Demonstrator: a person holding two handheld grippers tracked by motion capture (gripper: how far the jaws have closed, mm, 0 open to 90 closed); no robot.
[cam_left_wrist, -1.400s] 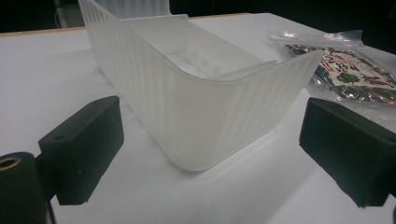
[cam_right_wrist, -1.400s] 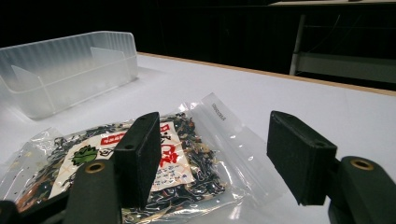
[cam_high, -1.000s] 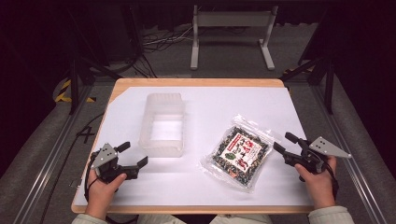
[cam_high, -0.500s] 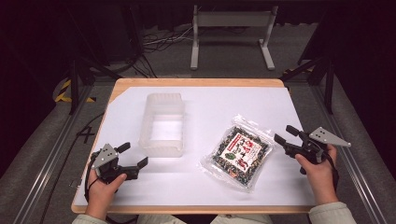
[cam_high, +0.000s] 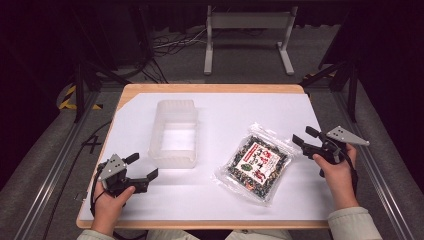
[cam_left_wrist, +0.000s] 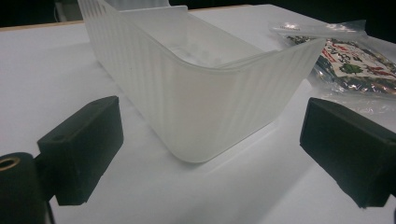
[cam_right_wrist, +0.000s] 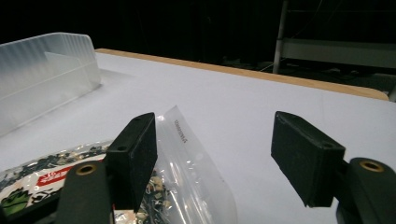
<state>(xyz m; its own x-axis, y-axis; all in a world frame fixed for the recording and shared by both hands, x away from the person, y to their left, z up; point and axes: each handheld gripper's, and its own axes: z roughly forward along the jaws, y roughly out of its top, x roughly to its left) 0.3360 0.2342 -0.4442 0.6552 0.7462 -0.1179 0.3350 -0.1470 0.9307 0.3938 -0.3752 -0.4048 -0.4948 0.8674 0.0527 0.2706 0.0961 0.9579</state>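
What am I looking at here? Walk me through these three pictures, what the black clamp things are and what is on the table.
No robot here: a person sits at the table and holds a hand tool in each hand. The left gripper and the right gripper each have two black fingers, and both stand open, holding nothing.

The high view comes from a fixed camera above, looking down. The other two come from small cameras riding on each tool, looking out between its fingers.

On the white surface lie a frosted, ribbed plastic tray, with nothing in it, and a clear snack bag with a printed label. The right gripper sits at the bag's corner; one finger seems to overlap its edge. The left gripper faces the tray's end, apart from it.
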